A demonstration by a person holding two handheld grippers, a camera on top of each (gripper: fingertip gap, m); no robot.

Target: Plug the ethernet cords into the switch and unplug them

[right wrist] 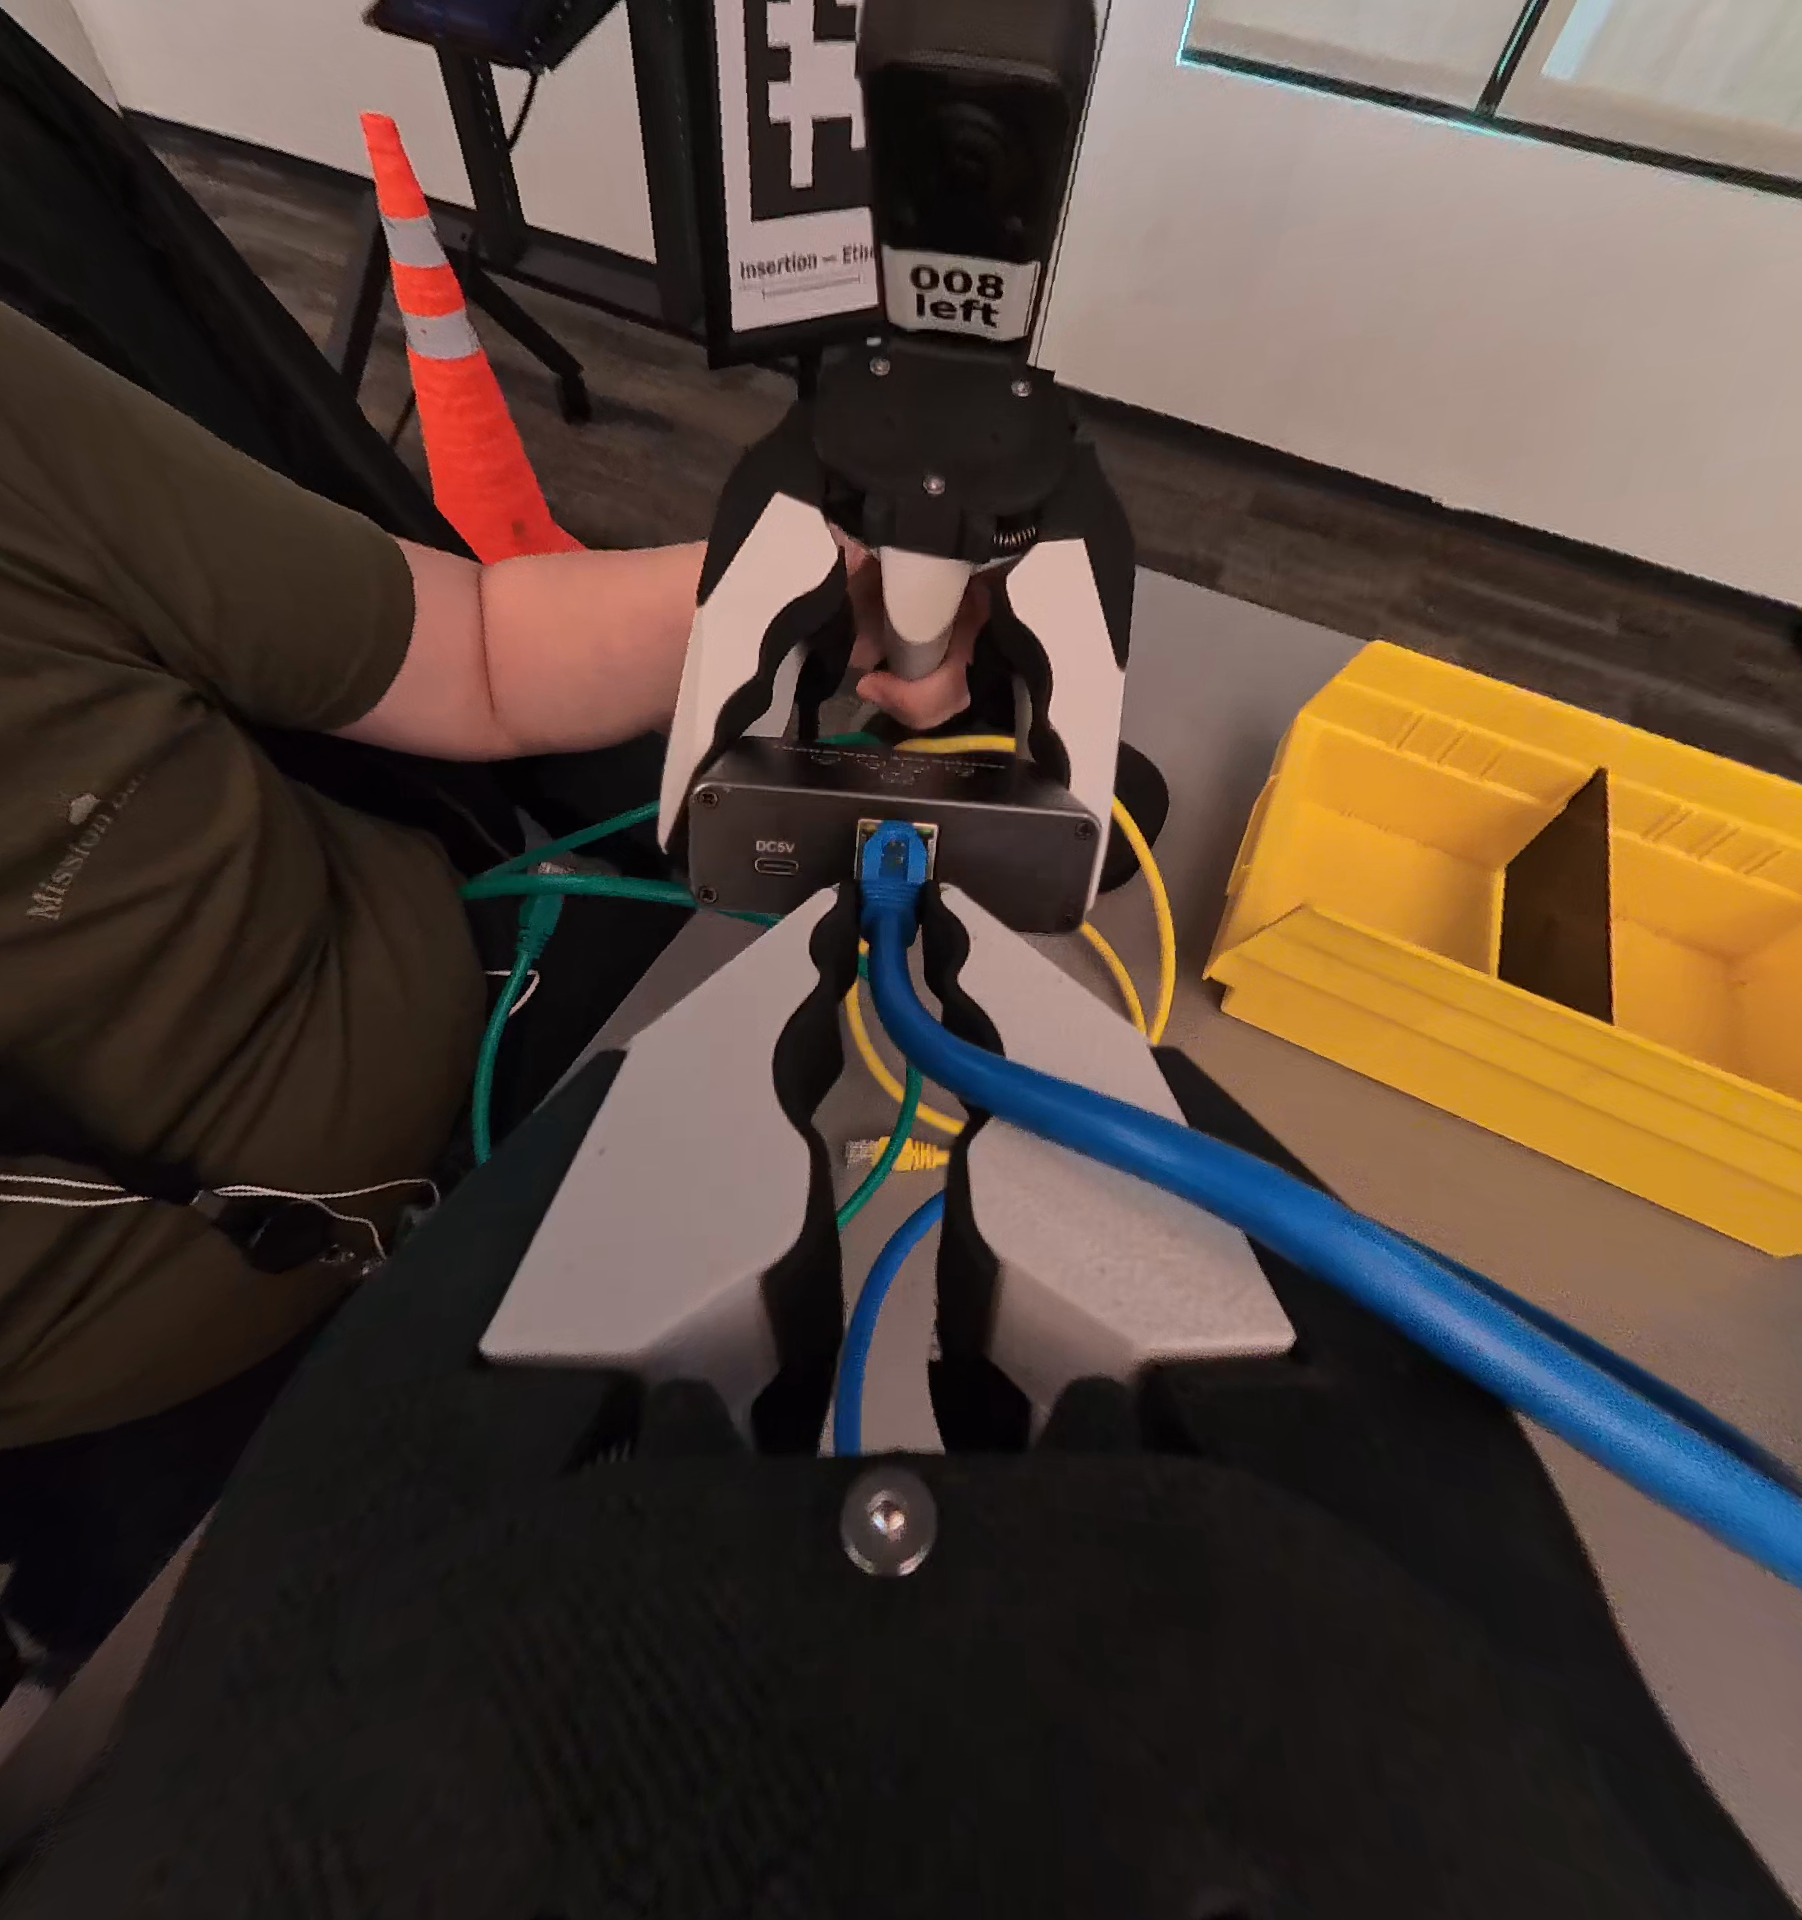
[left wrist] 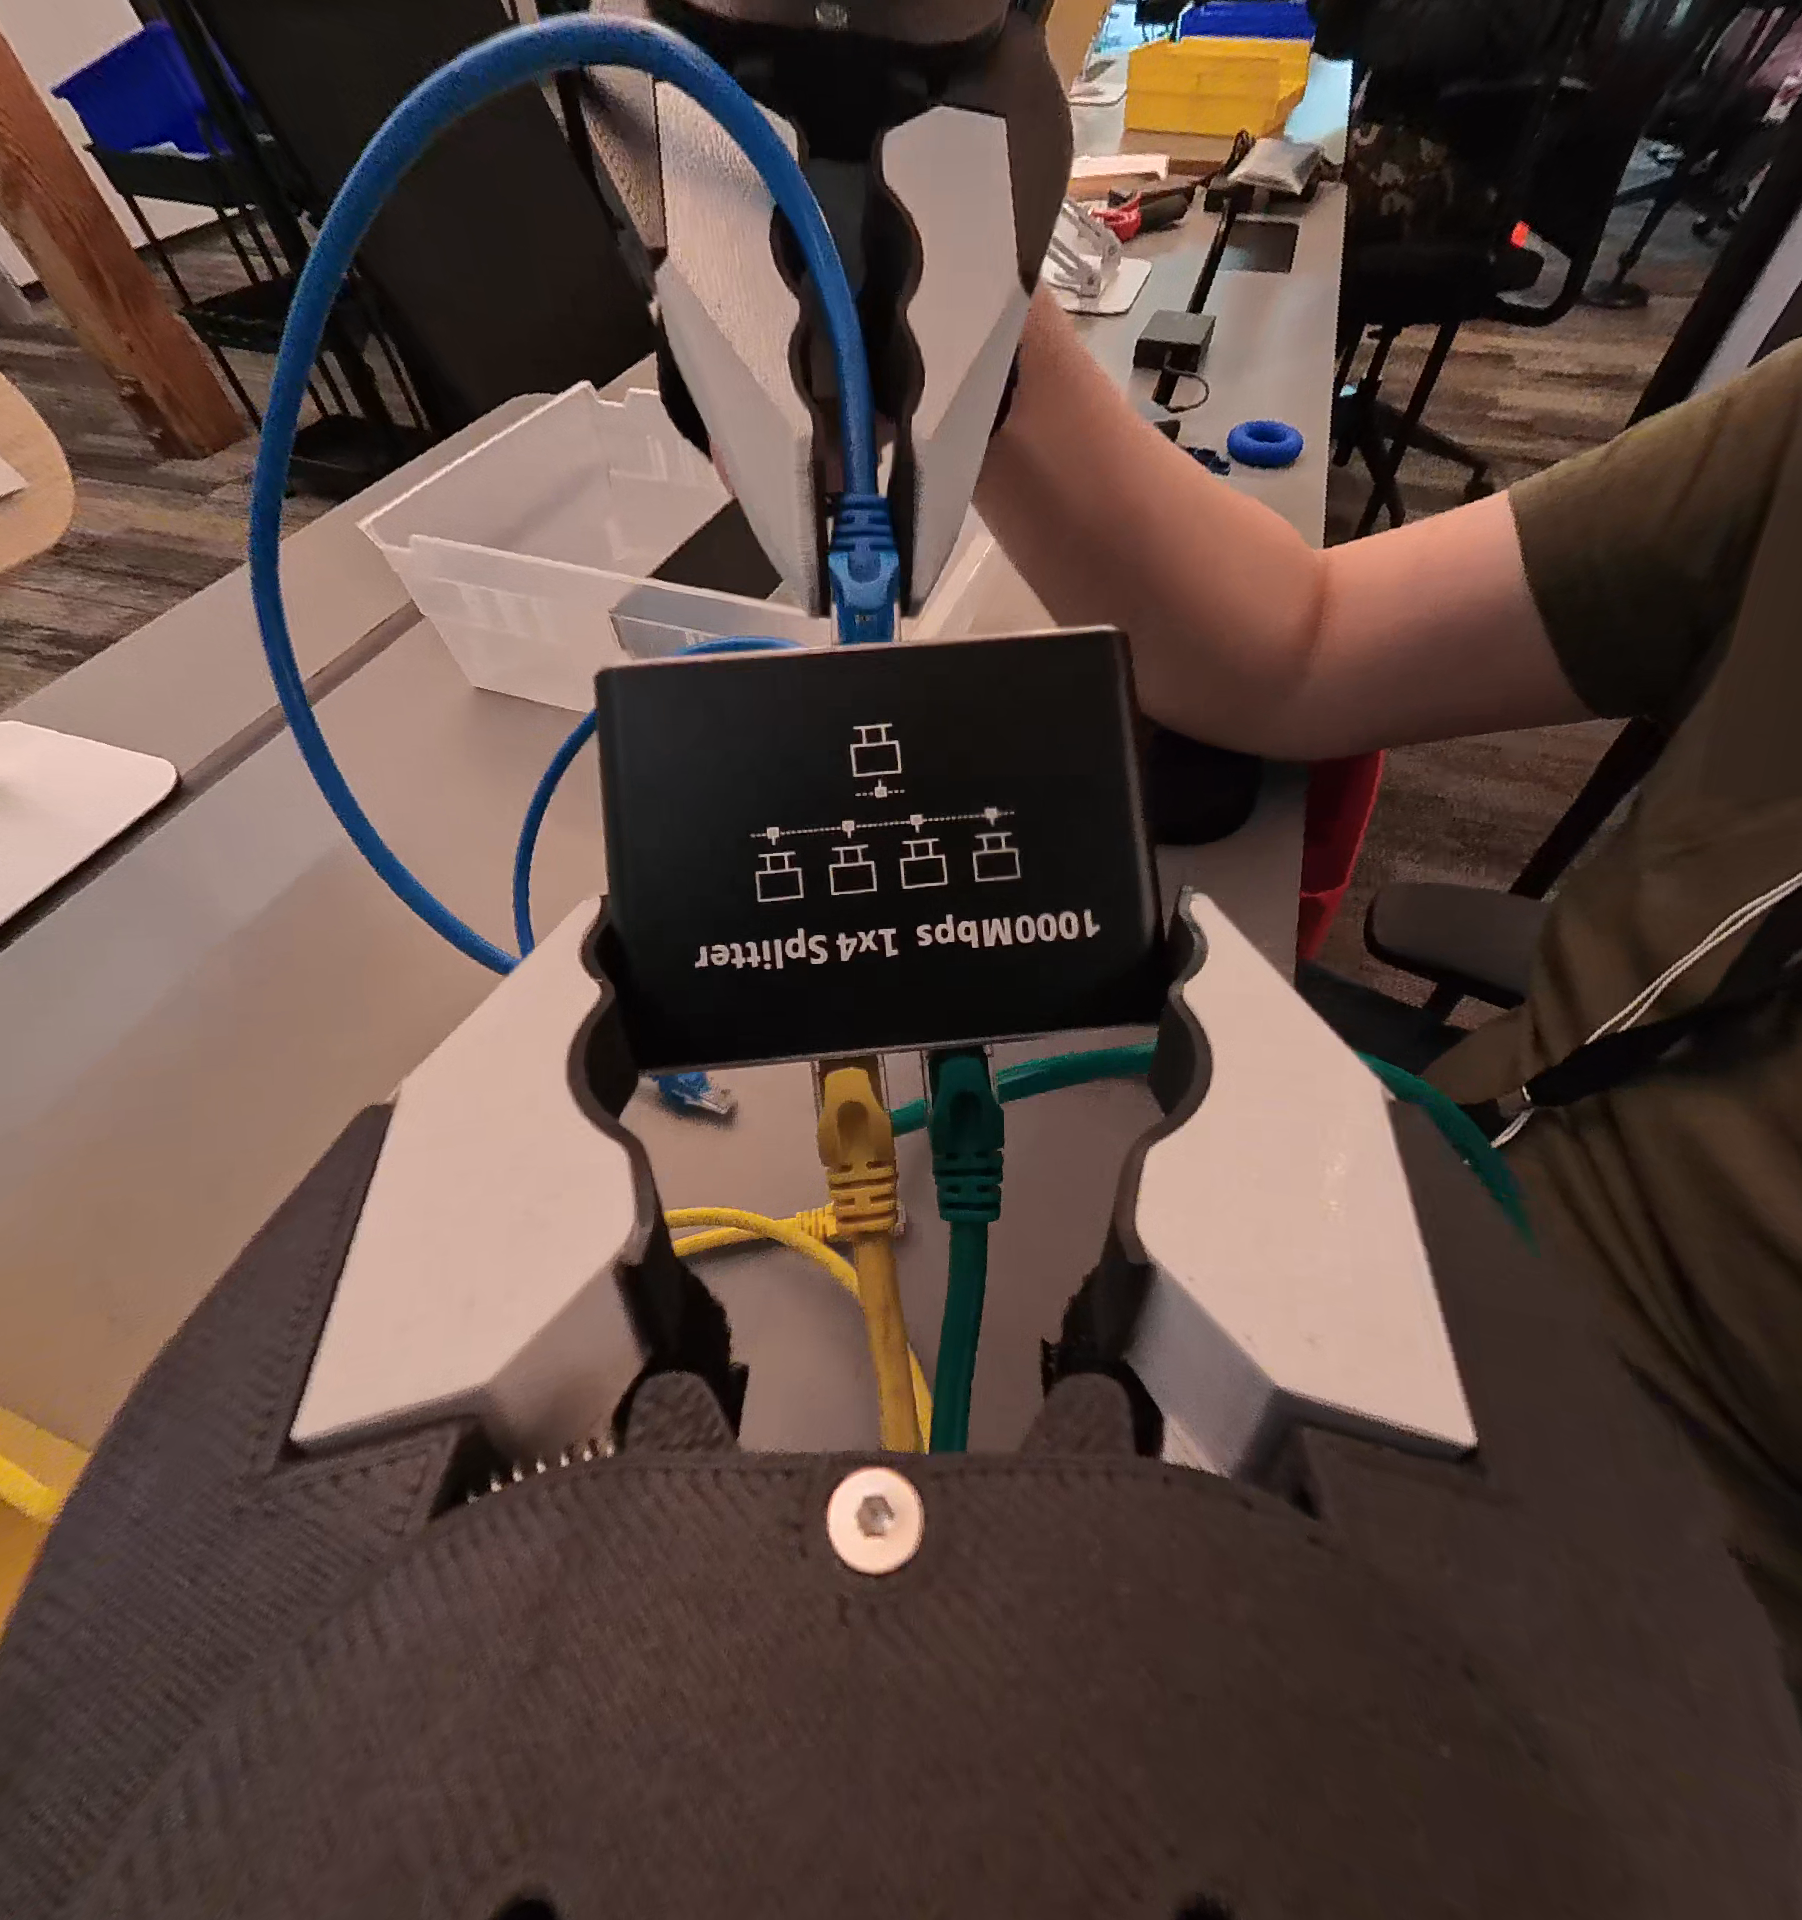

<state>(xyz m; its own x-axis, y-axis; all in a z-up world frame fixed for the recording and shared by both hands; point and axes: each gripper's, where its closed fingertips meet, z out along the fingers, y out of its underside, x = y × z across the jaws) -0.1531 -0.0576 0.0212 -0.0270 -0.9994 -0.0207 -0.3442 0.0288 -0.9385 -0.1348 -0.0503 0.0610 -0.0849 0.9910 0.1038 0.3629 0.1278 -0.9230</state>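
The switch (left wrist: 876, 842), a small black metal box, is held up off the grey table (left wrist: 149, 935) in the left wrist view, pinched across its width by the left gripper (left wrist: 881, 997), whose two fingers press on its side walls. On its near face a yellow cord (left wrist: 861, 1153) and a green cord (left wrist: 968, 1132) sit plugged in side by side; at the far face the blue cord (left wrist: 861, 540) enters a port, with the right gripper (left wrist: 855, 582) closed narrowly around its plug boot. The rest of the blue cable loops high and back down to the table beside a white bin (left wrist: 523, 582). From the right wrist view, the blue cord (right wrist: 892, 873) is seated in the single port on the switch (right wrist: 892, 857) end face, and the right gripper (right wrist: 892, 925) clamps the boot just behind the connector, the left gripper (right wrist: 892, 727) bracing the box from the far side. A yellow bin (right wrist: 1499, 935) stands well apart on the table. To do this step well, I judge the plug must travel straight along the port axis (whether going in or coming out, which I cannot tell), with the latch tab pressed for removal and the left grip firm so the box does not twist.
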